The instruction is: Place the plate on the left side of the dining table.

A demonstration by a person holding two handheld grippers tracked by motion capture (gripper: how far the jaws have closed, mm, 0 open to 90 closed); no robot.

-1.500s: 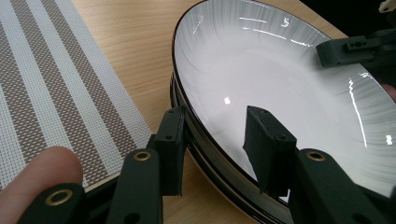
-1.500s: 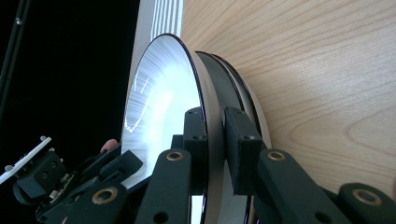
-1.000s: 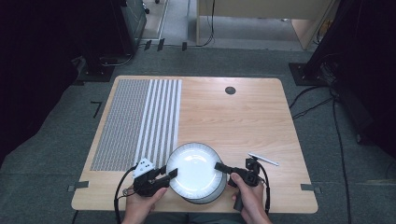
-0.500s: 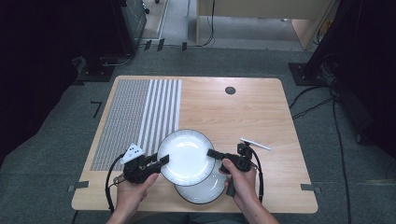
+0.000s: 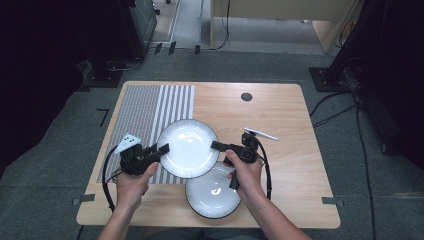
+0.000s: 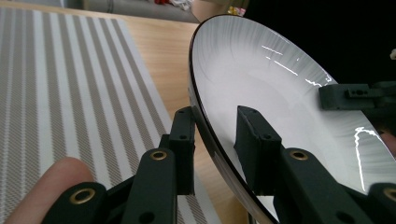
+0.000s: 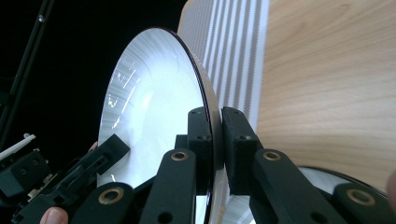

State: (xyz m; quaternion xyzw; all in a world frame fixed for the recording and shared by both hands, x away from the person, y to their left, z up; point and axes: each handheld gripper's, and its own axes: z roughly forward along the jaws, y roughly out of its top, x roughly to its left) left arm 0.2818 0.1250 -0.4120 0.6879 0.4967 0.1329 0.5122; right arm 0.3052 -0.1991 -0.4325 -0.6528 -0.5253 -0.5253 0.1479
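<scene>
In the high view a wooden desk (image 5: pixel 280 120) carries a striped grey mat (image 5: pixel 145 112) over its left part, and a person's two hands reach in from the near edge, each with a claw. The left claw (image 5: pixel 162 148) and the right claw (image 5: pixel 216 145) pinch opposite rims of an upper plate (image 5: pixel 188 148), white with a dark edge, which sits above the mat's right edge toward the near side of the desk. A lower plate (image 5: pixel 212 192) of the same kind lies flat on the desk by the near edge, partly overlapped by the upper one and by the right hand (image 5: pixel 245 172). A thin white stick-like item (image 5: pixel 261 133), too small to identify, lies just beyond the right claw, and a dark round disc (image 5: pixel 246 96) is set into the desk near the far edge. In the left gripper view the left claw (image 6: pixel 215 140) is closed on the upper plate's (image 6: pixel 261 70) rim, one jaw under it and one on its white face, with the mat (image 6: pixel 70 93) to the side and the other claw (image 6: pixel 355 95) at the far rim. In the right gripper view the right claw (image 7: pixel 215 140) clamps the upper plate's (image 7: pixel 154 102) rim between both jaws, the lower plate (image 7: pixel 327 179) peeking out below.
</scene>
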